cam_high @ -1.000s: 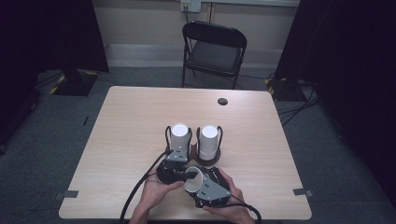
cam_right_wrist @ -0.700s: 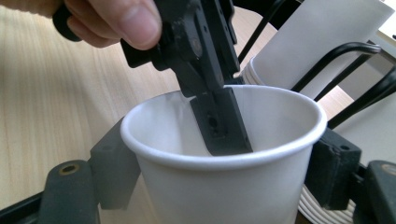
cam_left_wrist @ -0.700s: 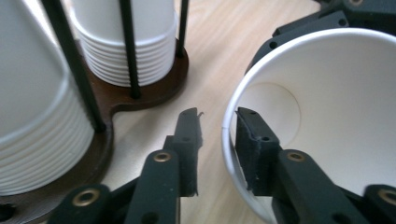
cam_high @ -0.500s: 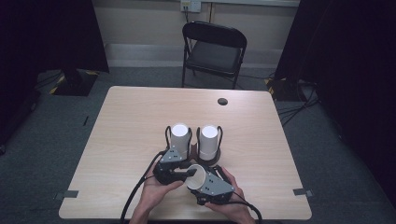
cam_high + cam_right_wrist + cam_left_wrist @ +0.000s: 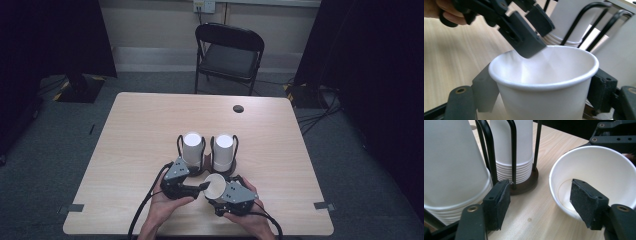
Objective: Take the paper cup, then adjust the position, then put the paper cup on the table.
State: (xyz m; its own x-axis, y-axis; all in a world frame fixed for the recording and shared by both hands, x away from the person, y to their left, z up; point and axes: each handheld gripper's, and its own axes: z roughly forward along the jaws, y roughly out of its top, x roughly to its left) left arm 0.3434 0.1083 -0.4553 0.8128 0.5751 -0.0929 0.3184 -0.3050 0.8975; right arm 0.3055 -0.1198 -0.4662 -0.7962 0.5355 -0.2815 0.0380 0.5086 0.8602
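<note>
Nearest the person, the right gripper (image 5: 218, 191) clamps a single white paper cup (image 5: 544, 82) by its sides, while the left gripper (image 5: 541, 202) stands spread, one pad dipping inside the cup's rim. If it closes hard there, I'd expect the thin wall to buckle. Beyond stand two stacks of cups (image 5: 193, 148) in wire holders (image 5: 512, 155).

At the bottom centre of the high view, the left gripper (image 5: 202, 186) and right gripper (image 5: 212, 192) are black bodies, each topped by a grey three-cornered plate, with black cables trailing off the lower edge. Up close, the fingers (image 5: 499, 201) are blocky black arms faced with dark grey pads and fixed with brass-coloured screws.
</note>
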